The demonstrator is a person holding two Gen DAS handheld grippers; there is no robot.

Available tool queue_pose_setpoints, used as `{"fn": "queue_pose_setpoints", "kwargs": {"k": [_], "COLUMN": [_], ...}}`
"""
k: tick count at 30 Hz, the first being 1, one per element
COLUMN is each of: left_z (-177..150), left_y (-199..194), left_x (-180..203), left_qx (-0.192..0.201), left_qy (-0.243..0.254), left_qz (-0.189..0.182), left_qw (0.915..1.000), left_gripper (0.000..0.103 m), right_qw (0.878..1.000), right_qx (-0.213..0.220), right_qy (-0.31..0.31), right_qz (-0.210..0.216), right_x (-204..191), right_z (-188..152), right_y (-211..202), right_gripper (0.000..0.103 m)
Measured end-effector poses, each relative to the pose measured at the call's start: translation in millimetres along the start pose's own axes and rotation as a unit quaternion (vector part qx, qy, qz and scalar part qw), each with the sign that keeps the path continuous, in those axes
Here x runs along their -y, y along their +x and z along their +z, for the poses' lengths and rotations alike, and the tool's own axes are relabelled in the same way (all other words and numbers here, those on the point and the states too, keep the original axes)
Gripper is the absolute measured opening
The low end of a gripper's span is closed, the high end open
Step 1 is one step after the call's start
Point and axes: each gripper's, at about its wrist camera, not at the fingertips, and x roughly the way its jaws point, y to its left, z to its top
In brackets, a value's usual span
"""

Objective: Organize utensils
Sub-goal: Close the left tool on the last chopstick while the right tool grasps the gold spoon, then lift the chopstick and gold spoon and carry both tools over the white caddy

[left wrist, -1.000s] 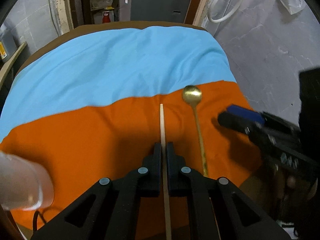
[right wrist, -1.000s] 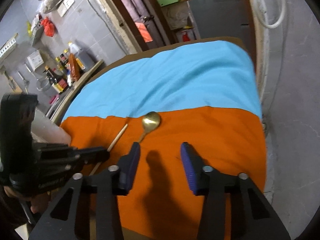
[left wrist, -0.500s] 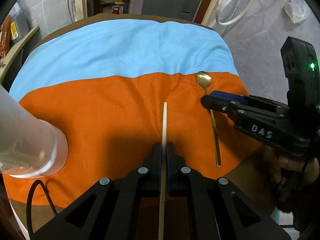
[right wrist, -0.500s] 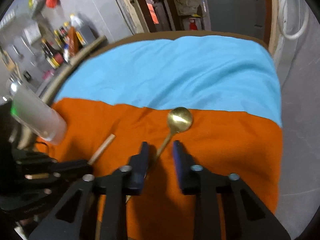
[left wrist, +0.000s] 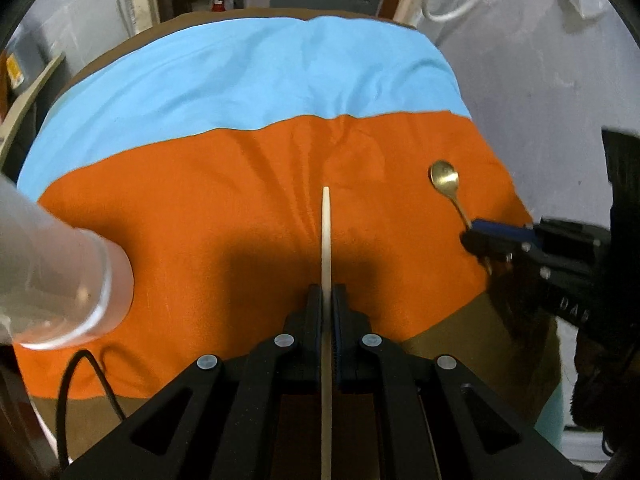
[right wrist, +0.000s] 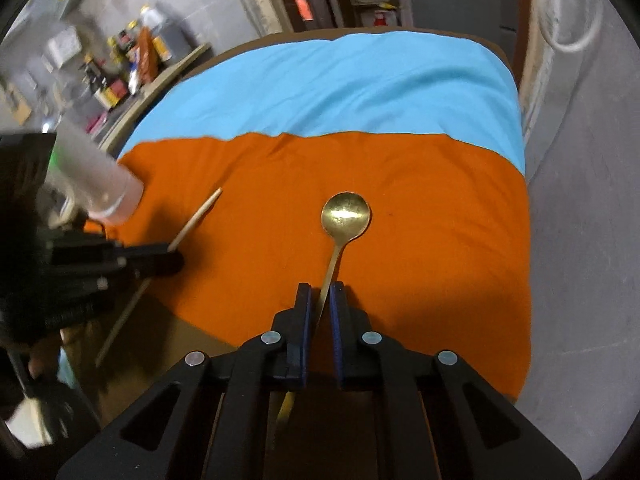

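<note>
Orange cloth [right wrist: 420, 208]: your R gripper [right wrist: 320, 300] just clenched on spoon [right wrist: 346, 216].
L gripper [left wrist: 328, 300] grips chopstick [left wrist: 326, 232]; cup [left wrist: 80, 280] at 9 o'clock, both ready to drop in.

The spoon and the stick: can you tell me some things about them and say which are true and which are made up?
1. The right gripper has its fingers closed on the gold spoon handle. True.
2. The left gripper is empty. False: it is shut on the wooden stick.
3. The spoon's bowl is over the orange cloth. True.
4. The blue cloth is nearer the grippers than the orange one. False: it lies farther away, behind the orange.
5. The stick is inside the clear cup. False: the cup is off to the side, apart from the stick.
</note>
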Motion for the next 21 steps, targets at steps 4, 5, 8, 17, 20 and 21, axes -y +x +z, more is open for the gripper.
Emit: {"fn": "queue_pose_setpoints", "kwargs": {"k": [4, 5, 8, 17, 20, 21], "left_z": [9.5, 10.4, 9.7, -11.8, -24.0, -26.9], "left_y": [2.2, 2.3, 1.3, -19.9, -45.6, -51.2], "left_x": [6.7, 7.2, 9.2, -2.3, -0.8, -0.1], "left_qx": [-0.028, -0.029, -0.023, 0.074, 0.144, 0.157], "left_qy": [0.020, 0.022, 0.028, -0.032, -0.034, -0.034], "left_qz": [0.018, 0.020, 0.025, -0.030, -0.044, -0.042], "left_qw": [0.9992, 0.9991, 0.9990, 0.9963, 0.9880, 0.9860], "left_gripper": [0.005, 0.005, 0.003, 0.002, 0.002, 0.002], "right_qw": [0.999, 0.999, 0.998, 0.996, 0.993, 0.991], "right_qx": [-0.007, -0.007, -0.006, 0.062, 0.099, 0.115], "right_qy": [0.027, 0.033, 0.063, 0.067, 0.069, 0.069], "right_qz": [-0.021, -0.023, -0.025, -0.008, 0.005, 0.013], "right_x": [-5.4, -6.2, -2.5, -14.4, -18.0, -20.5], "right_z": [13.7, 15.7, 16.4, 0.3, -14.5, -19.5], "right_y": [7.3, 8.5, 9.1, 2.8, -6.7, -10.8], "right_gripper": [0.008, 0.008, 0.004, 0.002, 0.002, 0.002]}}
